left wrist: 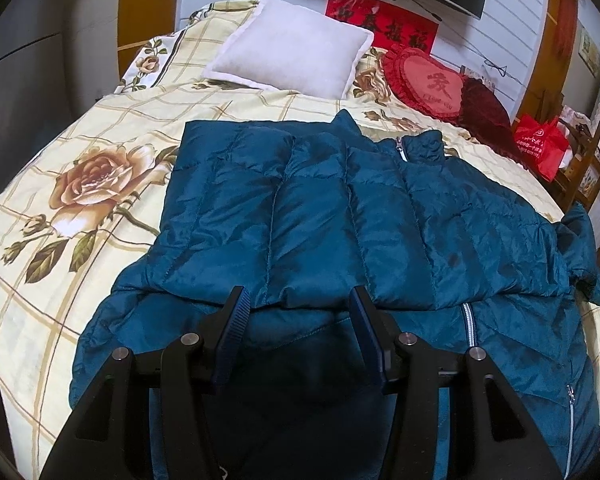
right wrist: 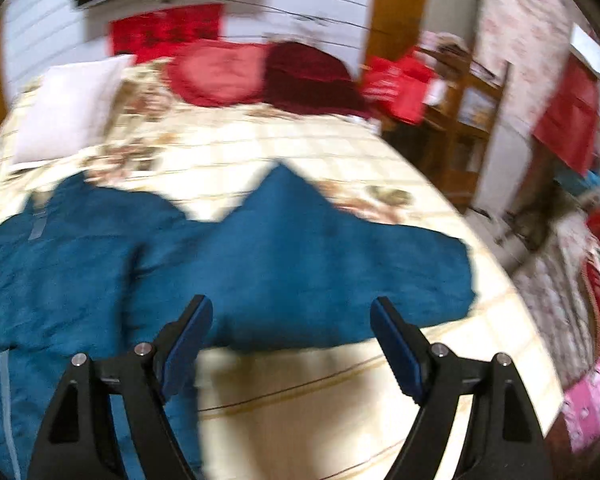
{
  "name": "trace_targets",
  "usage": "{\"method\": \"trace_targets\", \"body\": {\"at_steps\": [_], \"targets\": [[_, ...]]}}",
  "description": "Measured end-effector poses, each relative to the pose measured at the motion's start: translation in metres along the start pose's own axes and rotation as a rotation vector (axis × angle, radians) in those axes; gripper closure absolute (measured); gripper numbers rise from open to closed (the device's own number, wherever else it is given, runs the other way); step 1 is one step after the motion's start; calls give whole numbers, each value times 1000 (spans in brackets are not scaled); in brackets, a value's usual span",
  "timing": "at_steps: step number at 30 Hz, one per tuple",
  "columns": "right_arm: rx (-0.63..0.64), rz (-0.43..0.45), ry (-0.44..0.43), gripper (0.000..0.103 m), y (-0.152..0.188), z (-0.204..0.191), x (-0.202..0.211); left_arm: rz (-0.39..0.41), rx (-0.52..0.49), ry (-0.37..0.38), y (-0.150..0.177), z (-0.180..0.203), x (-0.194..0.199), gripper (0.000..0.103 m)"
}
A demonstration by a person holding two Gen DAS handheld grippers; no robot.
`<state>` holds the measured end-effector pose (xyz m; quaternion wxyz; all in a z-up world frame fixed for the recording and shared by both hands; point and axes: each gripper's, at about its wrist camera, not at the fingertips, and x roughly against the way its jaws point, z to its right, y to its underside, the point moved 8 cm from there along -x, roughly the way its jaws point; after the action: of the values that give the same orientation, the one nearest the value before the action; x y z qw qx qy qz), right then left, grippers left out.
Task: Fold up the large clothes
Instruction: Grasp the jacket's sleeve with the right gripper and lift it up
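Left wrist view: the teal puffer jacket (left wrist: 340, 208) is shiny, quilted in vertical channels, lying flat on the bed with one side folded over, collar and silver zipper pointing toward the white pillow (left wrist: 292, 56). The left gripper (left wrist: 298, 308) sits with jaws apart at the folded edge; whether the pads touch it, can't tell. From the blurry right wrist view, a sleeve (right wrist: 340, 256) sticks sideways across the floral bedspread (right wrist: 300, 392), the right gripper (right wrist: 292, 320) spread wide, holding nothing.

We see the right wrist view smeared throughout; the blue jacket (right wrist: 284, 256) loses its quilting and runs off the left edge; in the left wrist view its hem (left wrist: 532, 420) is cut by the bottom edge; the red bag's (left wrist: 540, 146) print is too small to read.
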<state>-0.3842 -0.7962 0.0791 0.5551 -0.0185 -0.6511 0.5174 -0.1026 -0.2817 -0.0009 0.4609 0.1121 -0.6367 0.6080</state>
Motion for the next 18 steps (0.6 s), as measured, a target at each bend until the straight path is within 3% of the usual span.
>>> {"method": "trace_targets", "body": {"at_steps": [6, 9, 12, 18], "targets": [[-95, -59, 125, 15, -3, 83, -54, -16, -1, 4, 1, -1, -4, 20], [-156, -77, 160, 7, -1, 122, -80, -17, -4, -2, 1, -2, -6, 20], [-226, -102, 168, 7, 0, 152, -105, -26, -2, -5, 1, -4, -10, 20], [-277, -164, 147, 7, 12, 171, -146, -36, -5, -6, 1, -6, -16, 20]]}}
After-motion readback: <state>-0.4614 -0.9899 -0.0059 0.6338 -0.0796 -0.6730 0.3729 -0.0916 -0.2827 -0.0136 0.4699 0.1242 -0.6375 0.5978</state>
